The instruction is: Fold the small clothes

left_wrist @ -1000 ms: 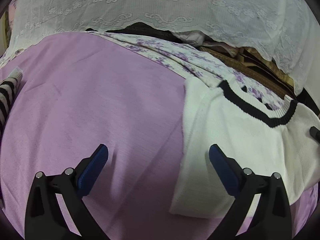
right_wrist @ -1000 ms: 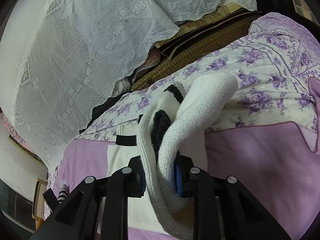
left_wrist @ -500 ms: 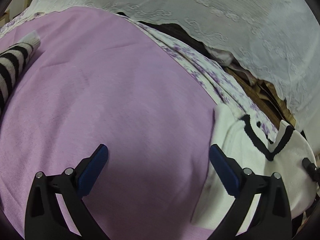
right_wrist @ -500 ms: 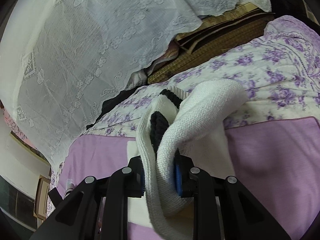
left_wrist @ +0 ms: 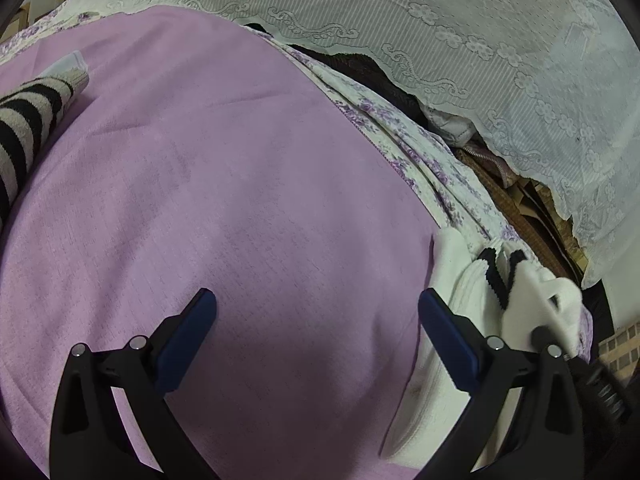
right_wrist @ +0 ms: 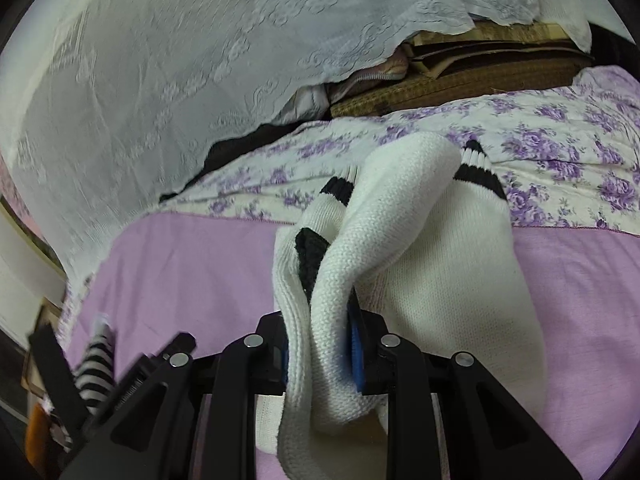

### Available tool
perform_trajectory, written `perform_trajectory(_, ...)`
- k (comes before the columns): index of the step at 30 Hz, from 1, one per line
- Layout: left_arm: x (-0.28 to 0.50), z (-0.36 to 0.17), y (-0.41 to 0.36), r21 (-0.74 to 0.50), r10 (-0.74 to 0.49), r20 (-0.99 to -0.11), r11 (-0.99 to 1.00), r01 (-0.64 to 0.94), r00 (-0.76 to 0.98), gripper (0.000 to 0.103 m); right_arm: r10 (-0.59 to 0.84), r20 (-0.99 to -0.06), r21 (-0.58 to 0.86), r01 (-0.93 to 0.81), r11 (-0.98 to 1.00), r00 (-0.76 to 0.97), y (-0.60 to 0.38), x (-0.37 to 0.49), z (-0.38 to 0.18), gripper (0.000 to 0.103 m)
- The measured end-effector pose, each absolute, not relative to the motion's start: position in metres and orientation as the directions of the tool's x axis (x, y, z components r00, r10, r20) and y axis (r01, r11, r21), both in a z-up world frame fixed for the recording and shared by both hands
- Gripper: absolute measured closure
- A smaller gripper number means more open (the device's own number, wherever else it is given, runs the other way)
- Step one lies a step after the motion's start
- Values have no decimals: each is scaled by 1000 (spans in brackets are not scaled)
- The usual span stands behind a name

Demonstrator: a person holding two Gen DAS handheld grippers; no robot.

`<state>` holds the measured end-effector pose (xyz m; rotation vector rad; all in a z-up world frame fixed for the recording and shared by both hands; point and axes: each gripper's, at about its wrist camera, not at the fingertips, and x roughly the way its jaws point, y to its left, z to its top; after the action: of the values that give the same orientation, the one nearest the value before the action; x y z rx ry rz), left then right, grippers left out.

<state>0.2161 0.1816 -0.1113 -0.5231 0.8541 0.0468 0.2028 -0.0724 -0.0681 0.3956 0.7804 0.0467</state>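
A white knit top with black trim (right_wrist: 440, 264) lies on the purple sheet (right_wrist: 192, 264), one part folded up and over. My right gripper (right_wrist: 320, 340) is shut on a bunched fold of it, blue pads pressing both sides. In the left wrist view the same white top (left_wrist: 480, 280) sits at the right, lifted into a bundle, with the right gripper's black body (left_wrist: 592, 376) behind it. My left gripper (left_wrist: 316, 312) hovers open over bare purple sheet (left_wrist: 240, 200), its right finger (left_wrist: 448, 332) just beside the top's edge, nothing between the pads.
A black-and-white striped garment (left_wrist: 28, 120) lies at the sheet's left edge, also striped garment (right_wrist: 94, 368) in the right wrist view. A floral purple bedcover (right_wrist: 560, 152) borders the sheet. White lace cloth (left_wrist: 440, 40) drapes over stacked mats (right_wrist: 460, 80) behind.
The right gripper has carried the white top's fold sideways, bunching the garment. The left gripper has swung left, off the top and over bare purple sheet, staying open.
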Motion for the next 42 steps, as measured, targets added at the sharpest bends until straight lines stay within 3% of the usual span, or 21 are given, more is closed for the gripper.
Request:
perform_trajectory(7, 219, -115, 185, -436, -174, -733, 861, -260, 657, 5, 114, -702, 223, 65, 973, 703, -44, 205, -82, 78)
perform_trajectory(12, 221, -115, 184, -422, -167, -738, 870, -255, 654, 5, 161, -704, 126, -101, 987, 692, -16, 198, -88, 42)
perform_trajectory(16, 221, -115, 188, -424, -166, -738, 868, -258, 654, 5, 226, -678, 104, -212, 972, 699, -18, 173, -76, 42)
perform_trajectory(22, 218, -109, 191, -426, -165, -729, 869, -251, 664, 5, 256, -571, 69, -265, 962, 780, -51, 119, -41, 44)
perform_trajectory(24, 215, -105, 187, -416, -162, -725, 878, -238, 669, 5, 220, -549, 56, -227, 972, 806, -64, 107, -36, 64)
perform_trajectory(25, 214, -103, 184, -411, -164, -723, 883, -226, 672, 5, 186, -563, 40, -198, 979, 806, -72, 104, -38, 69)
perform_trajectory(28, 210, -94, 173, -390, -174, -713, 903, -179, 679, 5, 221, -607, 48, -243, 969, 763, -74, 98, -52, 69)
perform_trajectory(30, 208, -91, 166, -364, -160, -710, 917, -164, 686, 5, 215, -600, 3, -266, 964, 771, -65, 89, -59, 59)
perform_trajectory(36, 212, -97, 161, -338, -153, -734, 928, -160, 662, 5, 175, -602, -142, -320, 937, 779, -33, 88, -76, 54)
perform_trajectory(40, 212, -96, 168, -370, -171, -729, 913, -171, 663, 5, 179, -613, -63, -273, 960, 769, -43, 108, -76, 54)
perform_trajectory(42, 211, -92, 168, -372, -174, -724, 913, -165, 668, 5, 195, -638, -23, -271, 962, 745, -40, 118, -77, 90)
